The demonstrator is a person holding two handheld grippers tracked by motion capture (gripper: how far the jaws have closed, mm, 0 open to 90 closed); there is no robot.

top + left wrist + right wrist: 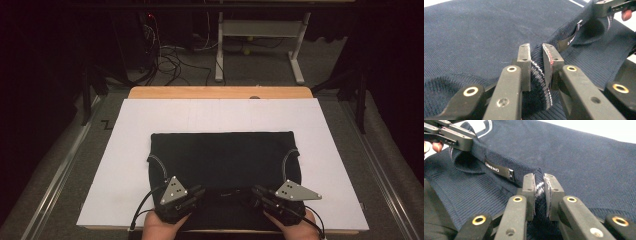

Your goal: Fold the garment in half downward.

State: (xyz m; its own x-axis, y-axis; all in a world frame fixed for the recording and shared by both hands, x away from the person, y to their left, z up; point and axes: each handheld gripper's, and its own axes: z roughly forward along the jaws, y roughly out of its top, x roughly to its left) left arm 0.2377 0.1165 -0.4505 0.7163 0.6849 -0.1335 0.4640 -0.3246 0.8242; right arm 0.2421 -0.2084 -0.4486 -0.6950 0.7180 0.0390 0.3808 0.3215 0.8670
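A navy knitted sweater (222, 155) lies flat on a white board (130, 150), its collar toward the near edge. My left gripper (200, 193) is shut on the ribbed collar (536, 72), which has thin white stripes. My right gripper (255, 191) is shut on the same collar (539, 187) a little to the right. Between the two grips, the collar (564, 32) is lifted off the cloth, and a black neck label (497, 170) shows inside it. In the left gripper view the right gripper (610, 7) holds the collar at top right. In the right gripper view the left gripper (451, 135) sits at top left.
The white board rests on a wooden table (220, 92). Bare board (330, 150) flanks the sweater on both sides and beyond it. Past the table are cables (170, 60) and a white desk frame (260, 30) on the floor. Metal rails (65, 165) run along both sides.
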